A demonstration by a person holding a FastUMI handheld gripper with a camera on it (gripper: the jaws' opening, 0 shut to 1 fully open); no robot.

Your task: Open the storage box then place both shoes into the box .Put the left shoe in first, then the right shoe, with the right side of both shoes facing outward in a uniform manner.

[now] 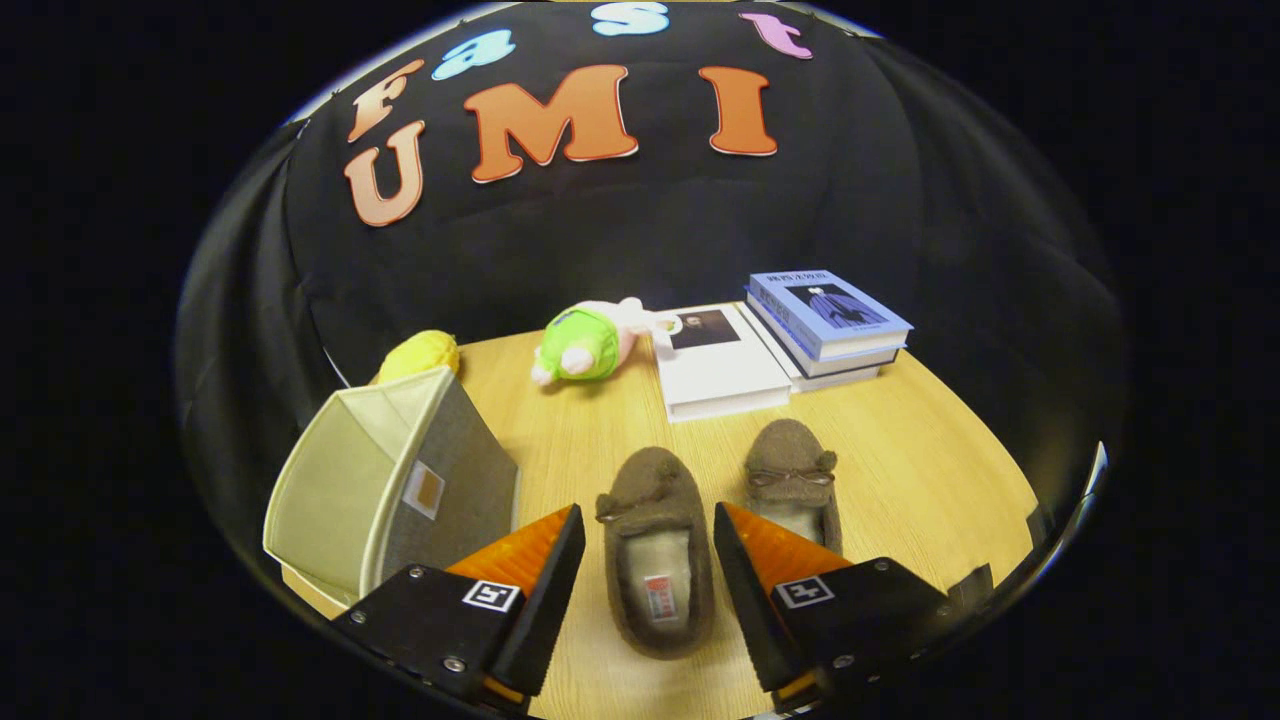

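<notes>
I see the left shoe [655,560] lying on the bench [930,470], toe away from me, between the fingers of my claw [648,560], which is spread wide and gripping nothing. The right shoe [793,480] sits just beside it, partly behind one finger. The storage box [390,490] lies tipped beside the other finger. Beyond lie books [780,350] and a plush toy [585,342].

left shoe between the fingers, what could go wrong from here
The hand-held gripper is open astride the left shoe, not yet pressing it.

1. The right shoe sits just beyond one finger; closing could nudge it.
2. The soft, fuzzy shoe might slip or twist in the grip.
3. The storage box beside it could shift when loaded.
</notes>
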